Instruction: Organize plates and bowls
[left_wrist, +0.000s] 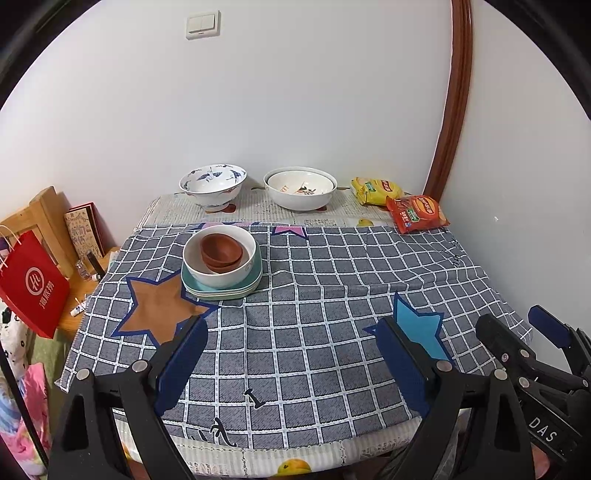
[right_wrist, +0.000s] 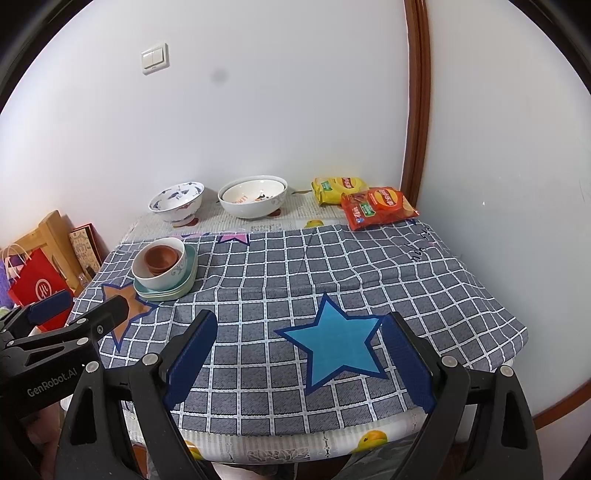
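On the grey checked cloth (left_wrist: 332, 266) stands a stack: pale green plates (left_wrist: 236, 290), a white bowl (left_wrist: 221, 273) on them, and small brown bowls (left_wrist: 221, 253) nested inside it. The same stack (right_wrist: 162, 273) shows at the left in the right wrist view. Against the wall stand a blue-patterned bowl (left_wrist: 213, 186) and a wide white bowl (left_wrist: 300, 192) with another nested in it. My left gripper (left_wrist: 291, 341) hangs open above the near cloth, well short of the stack, nothing between its fingers. My right gripper (right_wrist: 299, 338) is open over the blue star (right_wrist: 338, 345).
Yellow (left_wrist: 375, 190) and red (left_wrist: 417, 214) snack bags lie at the back right corner by the wall. A red paper bag (left_wrist: 31, 286) and a wooden stand (left_wrist: 44, 218) sit off the table's left edge. A wooden door frame (left_wrist: 454, 110) rises at the right.
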